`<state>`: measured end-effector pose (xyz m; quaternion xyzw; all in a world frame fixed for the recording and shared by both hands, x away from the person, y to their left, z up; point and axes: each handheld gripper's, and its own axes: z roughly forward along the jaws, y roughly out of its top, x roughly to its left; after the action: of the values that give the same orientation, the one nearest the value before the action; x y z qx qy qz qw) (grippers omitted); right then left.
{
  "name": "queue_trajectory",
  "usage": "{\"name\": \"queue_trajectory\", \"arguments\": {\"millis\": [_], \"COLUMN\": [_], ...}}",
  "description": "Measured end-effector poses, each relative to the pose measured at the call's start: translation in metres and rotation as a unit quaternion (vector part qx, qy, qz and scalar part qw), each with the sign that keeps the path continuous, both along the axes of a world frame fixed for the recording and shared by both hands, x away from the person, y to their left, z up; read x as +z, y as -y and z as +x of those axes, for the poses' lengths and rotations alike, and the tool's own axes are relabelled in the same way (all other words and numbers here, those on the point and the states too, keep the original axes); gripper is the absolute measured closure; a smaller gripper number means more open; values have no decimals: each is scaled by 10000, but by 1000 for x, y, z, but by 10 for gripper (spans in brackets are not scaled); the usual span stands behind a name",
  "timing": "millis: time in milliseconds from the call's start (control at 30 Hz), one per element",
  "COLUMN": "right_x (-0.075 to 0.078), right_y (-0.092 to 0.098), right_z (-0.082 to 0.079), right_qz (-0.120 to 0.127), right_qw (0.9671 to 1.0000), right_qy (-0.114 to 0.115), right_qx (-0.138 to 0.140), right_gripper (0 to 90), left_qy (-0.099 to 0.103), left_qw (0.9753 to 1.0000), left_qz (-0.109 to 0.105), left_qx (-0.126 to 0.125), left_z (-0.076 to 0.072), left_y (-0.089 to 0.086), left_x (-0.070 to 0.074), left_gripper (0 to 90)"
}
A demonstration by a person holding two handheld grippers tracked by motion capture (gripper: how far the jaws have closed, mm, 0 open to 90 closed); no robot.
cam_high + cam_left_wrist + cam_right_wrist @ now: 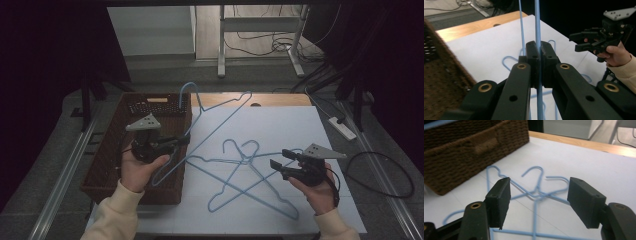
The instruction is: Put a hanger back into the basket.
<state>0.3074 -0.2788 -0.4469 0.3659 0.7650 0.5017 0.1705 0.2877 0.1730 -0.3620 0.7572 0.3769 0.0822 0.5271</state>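
**Ana:** Three blue wire hangers in all. One, the lifted hanger (215, 120), is pinched in the left gripper (181, 140), whose jaws are pressed together on a single strand of wire, as the left gripper view shows. The other two hangers (245, 175) lie crossed on the white bench (300, 130).

**Ben:** And the right gripper (276, 165)?

**Ana:** Jaws spread, holding nothing, hovering just beside the crossed pair at the bench's right side.

**Ben:** Where does the lifted one sit exactly?

**Ana:** Part of it hangs over the near right corner of the wicker basket (100, 165), the rest over the bench. Its hook (187, 90) points up and away from the person, above the basket's far right corner. The long axis runs diagonally, from the rounded shoulder low by the left hand up to the far shoulder near the bench's back edge.

**Ben:** So the step is getting it into the basket, I'd say. How to do it well?

**Ana:** I'd judge it needs turning so its long axis lines up with the basket's length, then lowering flat. Held by one thin strand, it could swivel in the jaws, so slow moves. Watch that the hook doesn't snag the woven rim, and keep it lifted off the two below so they aren't dragged along.
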Motion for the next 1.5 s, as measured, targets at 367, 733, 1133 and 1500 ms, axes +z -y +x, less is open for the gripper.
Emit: {"name": "queue_trajectory", "arguments": {"millis": [367,733,1133,1500], "right_x": [-14,-20,-21,-23], "right_y": [17,19,17,17], "right_z": [1,3,3,4], "right_qz": [-123,-252,-351,-386], "right_qw": [9997,9992,9989,9986], "right_qy": [-91,-138,-133,-171], "right_qx": [-210,-286,-292,-327], "right_gripper": [324,318,317,315], "left_qy": [56,19,-72,-261], "left_qw": [9992,9973,9953,9944], "left_qz": [-76,-37,86,230], "left_qx": [384,727,959,996], "left_z": [4,13,14,15], "left_y": [-39,-74,-109,-128], "left_x": [3,-3,-15,-36], "left_gripper": [868,868,868,868]}}
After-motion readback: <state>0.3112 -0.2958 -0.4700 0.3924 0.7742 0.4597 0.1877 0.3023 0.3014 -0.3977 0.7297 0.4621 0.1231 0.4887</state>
